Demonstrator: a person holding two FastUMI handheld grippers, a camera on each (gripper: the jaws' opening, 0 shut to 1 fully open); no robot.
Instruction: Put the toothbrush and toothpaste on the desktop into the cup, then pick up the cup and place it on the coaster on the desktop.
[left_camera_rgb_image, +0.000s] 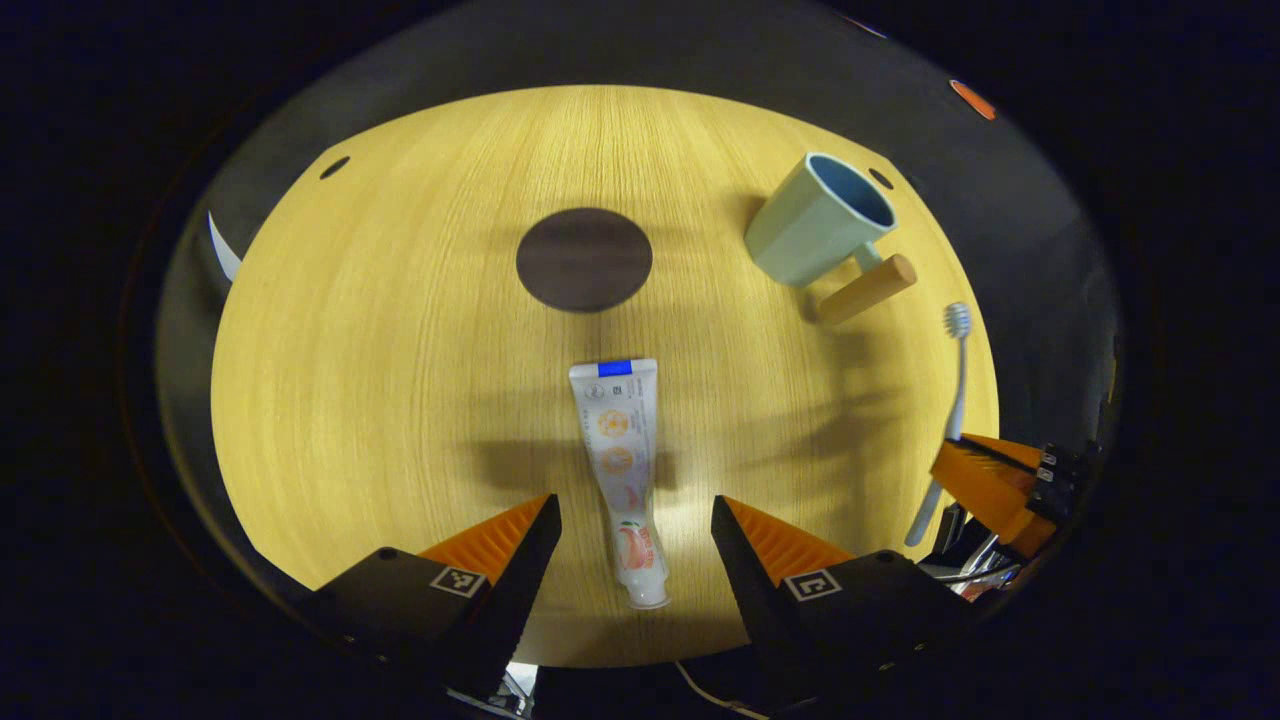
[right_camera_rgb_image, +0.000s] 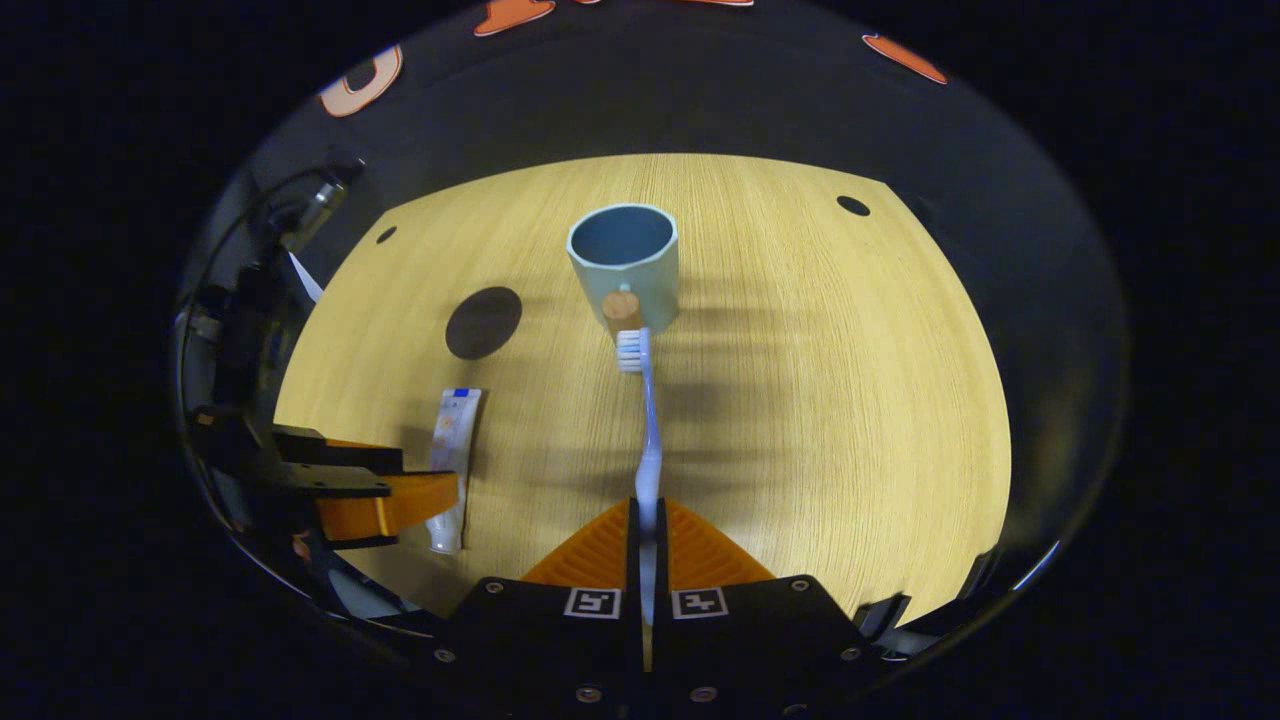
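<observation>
Toothbrush (right_camera_rgb_image: 648, 430) lengthwise, bristles cupward (clamped)

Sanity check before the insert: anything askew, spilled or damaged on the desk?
Nothing stands out. Cup upright and empty, coaster bare, toothpaste flat between the open left claw fingers, toothbrush clamped in the right claw, head toward the cup.

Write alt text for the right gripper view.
The right gripper is shut on a white toothbrush, its bristled head pointing at a pale green ceramic cup with a wooden handle on the round light wooden table. Left lie a dark round coaster and a white toothpaste tube.
</observation>
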